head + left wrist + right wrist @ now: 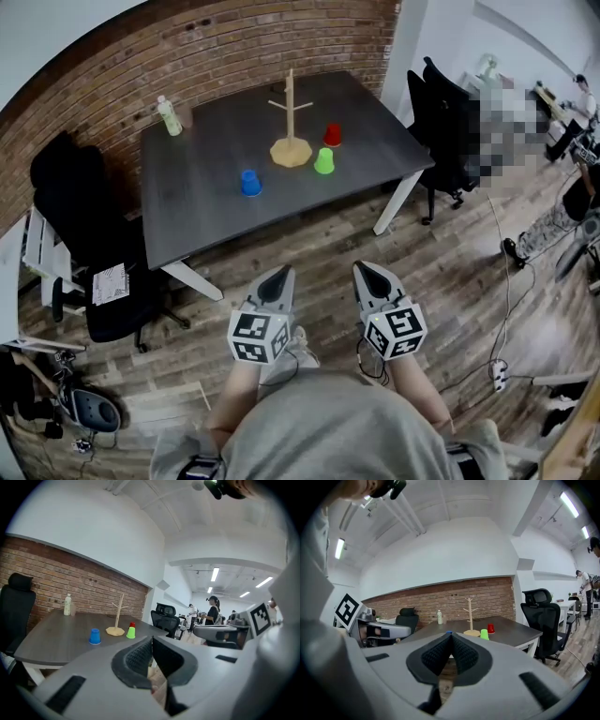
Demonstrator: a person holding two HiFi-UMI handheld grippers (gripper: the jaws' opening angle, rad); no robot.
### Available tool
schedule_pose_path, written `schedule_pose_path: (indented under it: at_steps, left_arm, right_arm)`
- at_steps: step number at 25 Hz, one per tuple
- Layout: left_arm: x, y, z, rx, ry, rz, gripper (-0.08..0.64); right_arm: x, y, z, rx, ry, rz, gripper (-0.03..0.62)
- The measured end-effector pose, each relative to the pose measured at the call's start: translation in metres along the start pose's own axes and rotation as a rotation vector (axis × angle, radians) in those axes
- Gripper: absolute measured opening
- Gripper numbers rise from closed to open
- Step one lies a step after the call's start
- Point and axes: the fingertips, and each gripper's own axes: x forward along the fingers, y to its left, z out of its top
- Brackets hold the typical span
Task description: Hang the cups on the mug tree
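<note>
As we see, left gripper (280, 274), right gripper (365, 271): pinched together, empty.
Mug tree (291, 124): wooden post, pegs.
Office chair (448, 131): beside table (206, 202).

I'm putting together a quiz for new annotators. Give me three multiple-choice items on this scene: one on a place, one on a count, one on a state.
1. In the head view, where is the blue plastic cup relative to the wooden mug tree?
A. On the table, left of it and nearer the person
B. Hung on one of its pegs
C. On the floor beneath it

2. How many cups stand on the dark table?
A. Two
B. Three
C. Five

3. What state are the left gripper and right gripper in?
A. Both shut and empty
B. Both shut on cups
C. Both wide open

Answers:
1. A: it stands on the tabletop to the lower left of the tree's base.
2. B: the blue one, a red plastic cup and a green plastic cup.
3. A: each gripper view shows the jaws together with nothing between them.
</note>
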Motion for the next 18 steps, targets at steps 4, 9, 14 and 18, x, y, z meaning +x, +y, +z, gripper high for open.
schedule_pose_path:
  at_steps: [4,9,14,18]
  left_arm:
    - [0.026,0.027,0.010,0.021,0.006,-0.005,0.009]
    - [0.056,0.060,0.017,0.027,0.023,-0.005,0.009]
    - [0.081,0.088,0.021,0.019,0.030,-0.006,0.009]
    - [0.099,0.109,0.024,0.012,0.037,-0.007,0.009]
  right_arm:
    - [0.037,-0.007,0.010,-0.003,-0.007,0.002,-0.005]
    - [0.080,-0.017,0.018,-0.002,-0.009,-0.007,-0.005]
    - [0.116,-0.027,0.020,-0.011,-0.002,-0.017,-0.005]
    - [0.141,-0.036,0.021,-0.010,0.006,-0.031,-0.005]
